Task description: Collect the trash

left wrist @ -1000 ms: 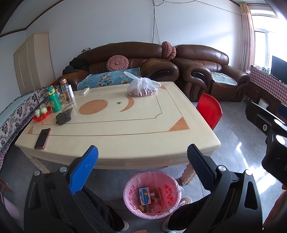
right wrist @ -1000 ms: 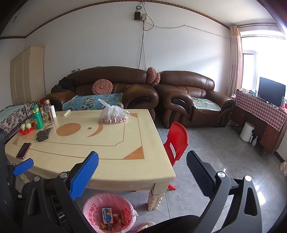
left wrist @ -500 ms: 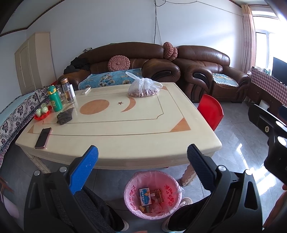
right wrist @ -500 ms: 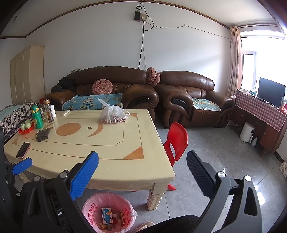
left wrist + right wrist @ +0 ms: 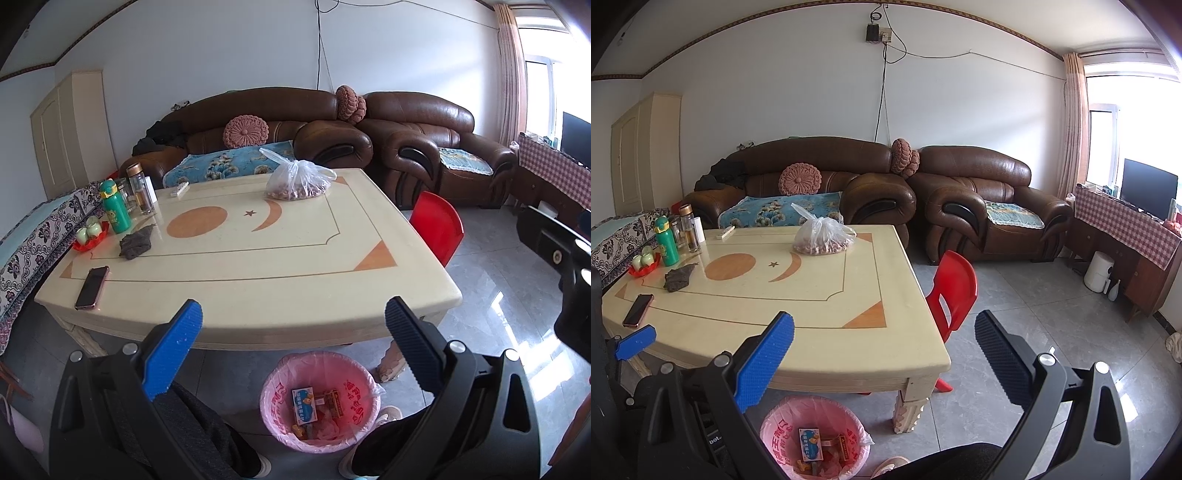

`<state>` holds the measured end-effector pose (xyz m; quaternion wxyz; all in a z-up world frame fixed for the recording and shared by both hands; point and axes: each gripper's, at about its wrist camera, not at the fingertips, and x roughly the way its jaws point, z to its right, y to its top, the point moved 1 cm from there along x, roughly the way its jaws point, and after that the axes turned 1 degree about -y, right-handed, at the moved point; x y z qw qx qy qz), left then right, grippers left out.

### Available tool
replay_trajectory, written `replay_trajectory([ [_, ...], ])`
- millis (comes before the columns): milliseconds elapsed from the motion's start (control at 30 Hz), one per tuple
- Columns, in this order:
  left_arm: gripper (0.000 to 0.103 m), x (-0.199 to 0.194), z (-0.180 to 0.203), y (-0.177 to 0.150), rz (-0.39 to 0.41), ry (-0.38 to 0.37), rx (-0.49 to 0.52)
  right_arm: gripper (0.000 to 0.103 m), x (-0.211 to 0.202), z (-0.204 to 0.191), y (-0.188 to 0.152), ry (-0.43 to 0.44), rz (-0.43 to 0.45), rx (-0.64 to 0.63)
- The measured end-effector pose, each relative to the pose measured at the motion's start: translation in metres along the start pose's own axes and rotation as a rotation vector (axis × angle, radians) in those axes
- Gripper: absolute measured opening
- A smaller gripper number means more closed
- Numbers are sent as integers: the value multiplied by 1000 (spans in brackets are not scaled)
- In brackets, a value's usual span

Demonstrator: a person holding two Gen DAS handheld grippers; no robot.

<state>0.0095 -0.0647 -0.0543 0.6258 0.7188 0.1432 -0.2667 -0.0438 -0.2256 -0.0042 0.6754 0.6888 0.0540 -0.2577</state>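
Filling most of both views, a cream table [image 5: 240, 266] with orange moon, star and circle inlays stands in a living room with grey floor tiles. On its far side sits a knotted clear plastic bag [image 5: 297, 181] of brownish contents; along its left edge are a green bottle [image 5: 114, 208], a glass flask [image 5: 139, 188], a red dish [image 5: 88, 242] holding pale cups, a dark crumpled cloth [image 5: 136, 242] and, nearer, a phone [image 5: 91, 282] lying flat. A red plastic chair [image 5: 955, 291] stands at the table's right side, and brown leather sofas [image 5: 979, 199] line the far white wall. Under the near edge of the table, on the floor, stands a bin lined with a pink bag [image 5: 319, 400], and small printed boxes and wrappers lie inside it. The left gripper [image 5: 293, 345] hangs above the bin with its fingers spread wide and nothing between them; the right gripper [image 5: 884, 347] is likewise spread and empty, near the table's near right corner.
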Motion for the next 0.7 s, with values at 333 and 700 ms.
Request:
replay_trajectory([
  [333,97,1,-1,2,-16,-3,-10,96,1,1,0,1,1,1],
  [700,97,3,-2,3,-23,6,-10,96,2,0,1,2,2,-3],
])
